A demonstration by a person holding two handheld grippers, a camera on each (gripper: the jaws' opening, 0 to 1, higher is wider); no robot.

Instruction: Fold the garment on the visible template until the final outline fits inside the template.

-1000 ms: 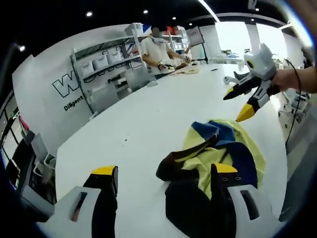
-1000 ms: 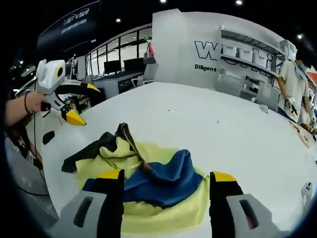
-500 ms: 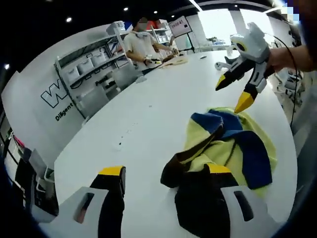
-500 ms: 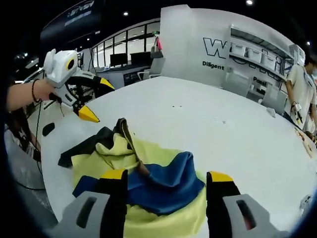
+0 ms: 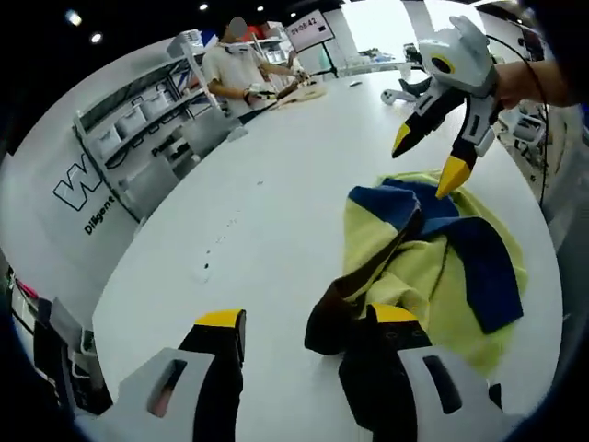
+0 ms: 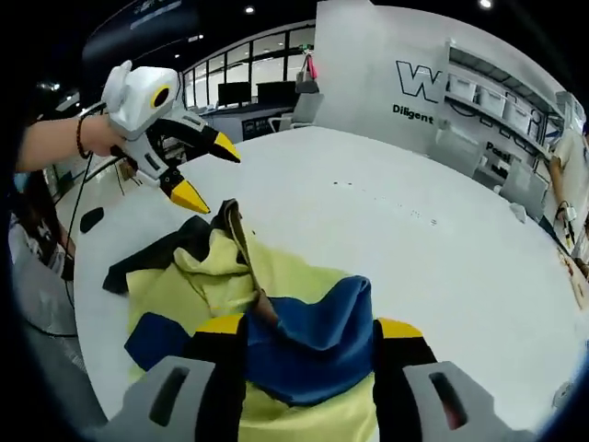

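Observation:
A crumpled garment (image 5: 433, 267) in yellow, blue and black lies bunched on the white table (image 5: 267, 212). My left gripper (image 5: 306, 322) is open above its black near end, nothing between the jaws. The right gripper (image 5: 425, 158) hangs open just over the garment's far blue and yellow edge, held by a hand. In the right gripper view the garment (image 6: 276, 285) spreads right in front of my open right gripper (image 6: 309, 327). The left gripper (image 6: 209, 172) hovers open beside the raised black and yellow fold, close to it but apart.
A person (image 5: 235, 74) works at the table's far end beside grey shelving (image 5: 138, 138). More shelves (image 6: 488, 101) line the lettered wall. The table's rounded edge (image 6: 87, 276) runs close to the garment, with a cable and a dark object (image 6: 90, 219) near it.
Both cameras have come closer to the garment. The right gripper has dropped toward its far edge, and the left gripper has neared the black fold. The garment lies as before.

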